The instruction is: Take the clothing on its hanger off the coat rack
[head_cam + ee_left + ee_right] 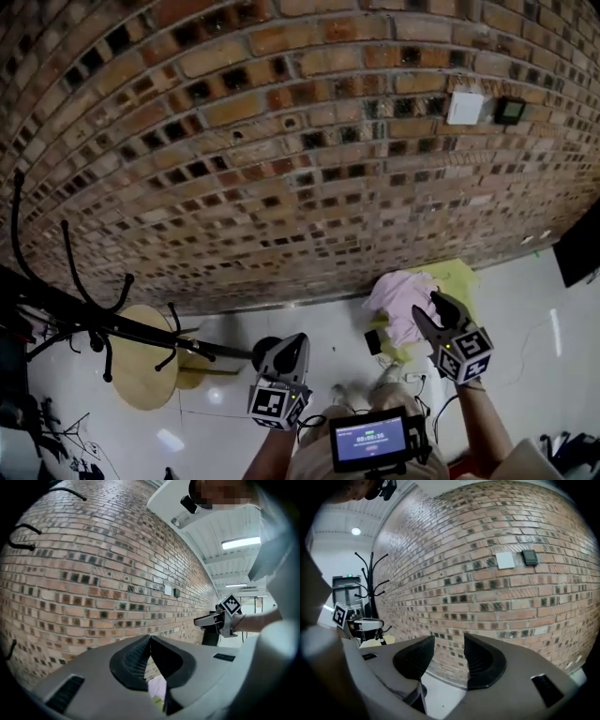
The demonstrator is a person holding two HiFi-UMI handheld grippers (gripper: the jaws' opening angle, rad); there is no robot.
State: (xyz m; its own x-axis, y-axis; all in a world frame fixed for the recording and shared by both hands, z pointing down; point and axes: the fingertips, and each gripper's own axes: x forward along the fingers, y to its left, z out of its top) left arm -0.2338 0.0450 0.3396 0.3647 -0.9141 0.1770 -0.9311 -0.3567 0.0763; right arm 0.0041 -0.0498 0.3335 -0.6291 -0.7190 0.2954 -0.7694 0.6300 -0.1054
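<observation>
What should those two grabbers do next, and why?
Probably just lower both. The coat rack shows only bare hooks, the pink clothing already lies on the floor, and the left gripper, shut, and the right gripper, open, hold nothing.

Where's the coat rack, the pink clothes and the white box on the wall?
coat rack [150, 329], head view, on its black pole.
pink clothes [403, 298], head view, middle of the heap.
white box [465, 107], head view, its flat front.
</observation>
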